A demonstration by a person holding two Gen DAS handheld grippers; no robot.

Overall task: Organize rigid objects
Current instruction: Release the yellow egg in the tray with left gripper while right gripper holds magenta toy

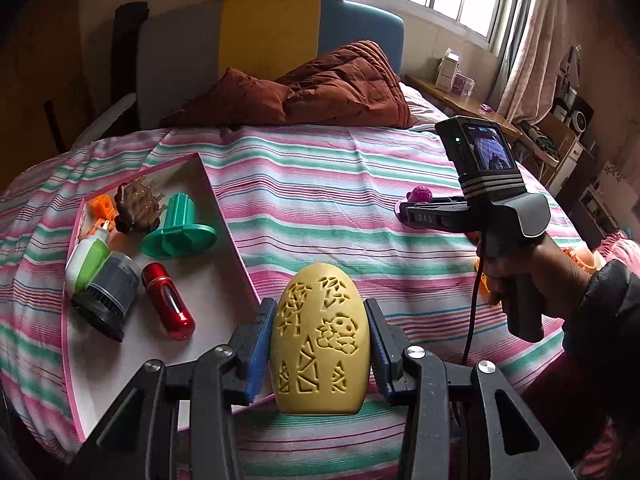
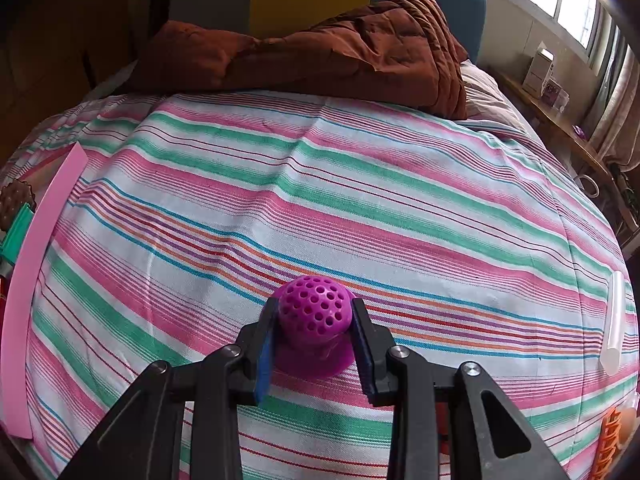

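Where striped sheet spreads; brown quilt beyond.

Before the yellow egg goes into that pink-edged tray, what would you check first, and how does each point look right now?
1. Left tongs grip the yellow egg: ok, a pad presses each side.
2. Egg held upright: ok, its pointed end is up.
3. Free space in the tray: ok, bare white floor lies near the red capsule.
4. Things already in the tray out of the way: ok, the green spool and grey fan sit toward its far side.
5. Right tongs hold the purple ball: ok, closed on its sides.
6. Purple ball lifted off the striped sheet: cannot tell.
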